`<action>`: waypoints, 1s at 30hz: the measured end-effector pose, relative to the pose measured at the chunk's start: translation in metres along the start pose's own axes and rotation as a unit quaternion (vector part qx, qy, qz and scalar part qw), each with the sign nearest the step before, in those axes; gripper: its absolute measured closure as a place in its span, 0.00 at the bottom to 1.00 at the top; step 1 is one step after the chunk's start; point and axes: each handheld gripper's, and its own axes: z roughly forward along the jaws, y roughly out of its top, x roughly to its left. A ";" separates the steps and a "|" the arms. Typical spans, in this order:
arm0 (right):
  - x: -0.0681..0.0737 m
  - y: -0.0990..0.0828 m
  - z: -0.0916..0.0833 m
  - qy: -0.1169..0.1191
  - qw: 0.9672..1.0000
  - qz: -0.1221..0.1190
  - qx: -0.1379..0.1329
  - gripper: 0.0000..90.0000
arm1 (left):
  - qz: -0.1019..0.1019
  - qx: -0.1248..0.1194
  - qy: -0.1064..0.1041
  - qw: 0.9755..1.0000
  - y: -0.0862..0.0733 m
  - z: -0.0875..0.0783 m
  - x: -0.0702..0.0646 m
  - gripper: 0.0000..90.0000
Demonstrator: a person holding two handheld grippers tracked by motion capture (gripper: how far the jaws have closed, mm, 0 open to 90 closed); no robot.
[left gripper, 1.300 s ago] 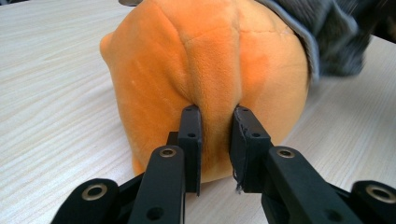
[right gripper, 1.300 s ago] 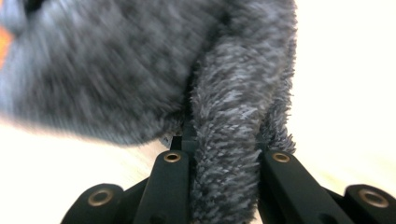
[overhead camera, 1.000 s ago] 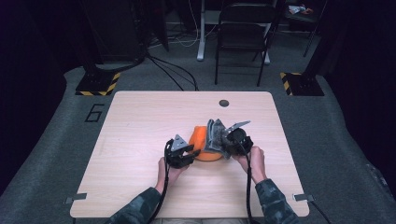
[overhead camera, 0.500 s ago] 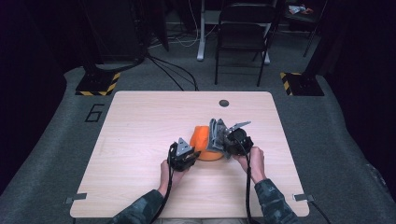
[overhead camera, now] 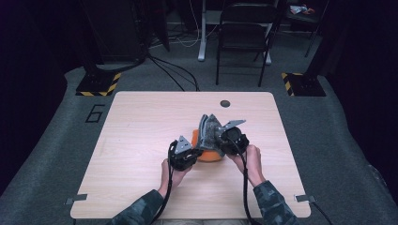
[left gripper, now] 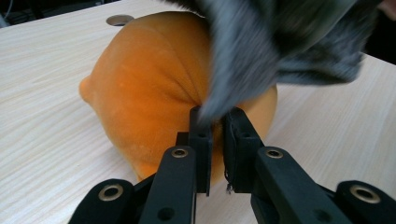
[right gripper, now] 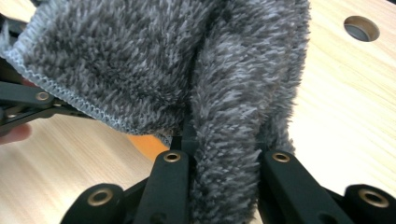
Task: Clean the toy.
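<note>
Grey fuzzy cloth [right gripper: 224,93]: held up over the middle of the table, pinched by both grippers, draped against the far side of a rounded orange plush cushion [left gripper: 154,88].
Left gripper [left gripper: 217,119]: jaws pressed nearly together on a lower edge of the grey cloth, right against the orange cushion; in the high view it is seen at the cushion's near left side [overhead camera: 184,153].
Right gripper [right gripper: 222,154]: jaws clamped on a thick fold of the grey cloth, which fills the gap between them; in the high view it sits just right of the cushion [overhead camera: 233,139].
Orange cushion: resting on the light wooden table [overhead camera: 141,122], near its centre, partly covered by the cloth [overhead camera: 209,130].
Step in hand: judged to be handling of the cloth over the cushion, either a pulling-on or a pulling-off; which one cannot be told.
Next move: a coordinated pull by both grippers would be called for, with both pinches kept firm so the fluffy fabric is not lost.
Hidden: the right gripper's fingertips are buried in the pile; the cloth's full shape is cut off in both gripper views.
Surroundings: a round hole [overhead camera: 225,103] is set in the table's far edge; a dark folding chair [overhead camera: 244,37] stands beyond.
</note>
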 end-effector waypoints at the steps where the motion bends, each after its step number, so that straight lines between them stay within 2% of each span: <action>1: 0.001 -0.001 0.004 -0.005 1.000 -0.005 0.006 0.86 | 0.006 0.008 -0.002 1.000 -0.001 0.000 0.002 0.91; 7: -0.005 -0.006 0.011 -0.020 0.999 -0.010 0.025 0.86 | -0.004 0.005 -0.002 1.000 -0.003 0.002 0.006 0.91; 8: -0.007 -0.008 0.012 -0.023 0.999 -0.008 0.031 0.86 | -0.002 0.008 -0.002 1.000 -0.004 0.002 0.008 0.91; 10: -0.011 -0.013 0.015 -0.026 0.999 0.002 0.040 0.86 | -0.012 0.009 -0.007 1.000 -0.005 0.002 0.009 0.91; 12: -0.017 -0.019 0.018 -0.035 0.998 0.007 0.047 0.86 | -0.007 0.008 -0.011 1.000 -0.005 0.002 0.011 0.91; 14: -0.024 -0.024 0.022 -0.033 0.998 0.012 0.058 0.86 | -0.009 0.007 -0.012 1.000 -0.006 0.003 0.012 0.91; 15: -0.026 -0.027 0.024 -0.037 0.997 0.023 0.066 0.86 | -0.006 0.008 -0.013 1.000 -0.006 0.002 0.013 0.91; 19: -0.037 -0.040 0.040 -0.044 0.993 0.042 0.099 0.86 | -0.008 0.008 -0.011 1.000 -0.006 0.002 0.015 0.90; 23: -0.045 -0.053 0.056 -0.039 0.990 0.048 0.129 0.86 | -0.015 0.006 -0.012 1.000 -0.007 0.002 0.017 0.89; 24: -0.046 -0.054 0.058 -0.033 0.990 0.054 0.127 0.86 | -0.016 0.005 -0.012 1.000 -0.007 0.002 0.017 0.89; 26: -0.048 -0.053 0.057 -0.038 0.990 0.053 0.127 0.86 | -0.011 0.006 -0.011 1.000 -0.007 0.002 0.018 0.89; 28: -0.050 -0.051 0.053 -0.040 0.990 0.049 0.125 0.86 | -0.008 0.007 -0.015 1.000 -0.008 0.001 0.019 0.89; 29: -0.051 -0.050 0.050 -0.036 0.990 0.055 0.124 0.86 | -0.010 0.004 -0.015 1.000 -0.008 0.002 0.019 0.89; 30: -0.054 -0.047 0.044 -0.032 0.991 0.059 0.112 0.86 | -0.009 0.004 -0.016 1.000 -0.008 0.002 0.019 0.89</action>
